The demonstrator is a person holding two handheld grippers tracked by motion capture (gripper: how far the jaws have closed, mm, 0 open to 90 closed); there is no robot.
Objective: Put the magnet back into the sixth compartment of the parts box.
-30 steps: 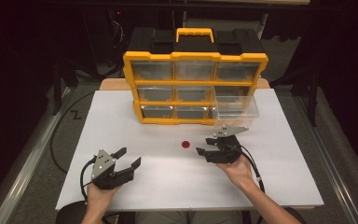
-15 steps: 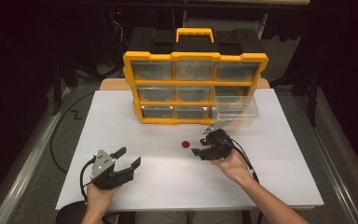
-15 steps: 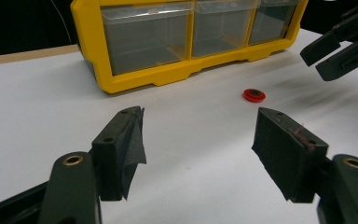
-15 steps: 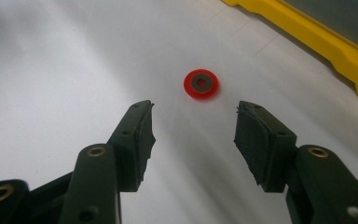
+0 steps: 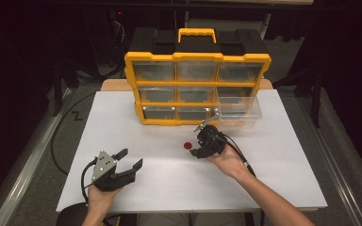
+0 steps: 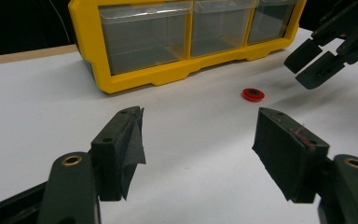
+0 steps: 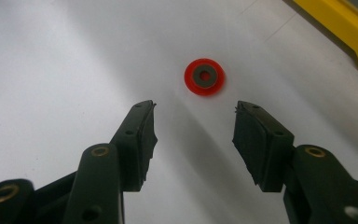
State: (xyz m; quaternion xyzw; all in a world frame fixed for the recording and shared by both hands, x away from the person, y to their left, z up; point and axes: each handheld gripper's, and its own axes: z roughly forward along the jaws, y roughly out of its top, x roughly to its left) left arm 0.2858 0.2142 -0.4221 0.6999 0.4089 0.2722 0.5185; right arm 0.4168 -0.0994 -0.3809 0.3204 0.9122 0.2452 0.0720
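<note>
right gripper (image 5: 199,151): just beside red washer (image 5: 187,145), jaws half apart and lately narrowing, nothing between them, washer just beyond the tips | red washer: flat on white bench (image 5: 273,179), in front of yellow drawer organizer (image 5: 197,84) | left gripper (image 5: 131,161): near front-left bench edge, jaws wide, nothing held | clear drawer (image 5: 238,111): pulled out at organizer's lower right

A white worktop (image 5: 273,155) is lying across the middle of the frame, lit brightly from above. Grey floor (image 5: 344,155) is showing to its left and right, with a metal rail (image 5: 26,160) running along the lower left. Darkness is swallowing the top corners. A black cable (image 5: 63,129) is curling over the floor at left.
</note>
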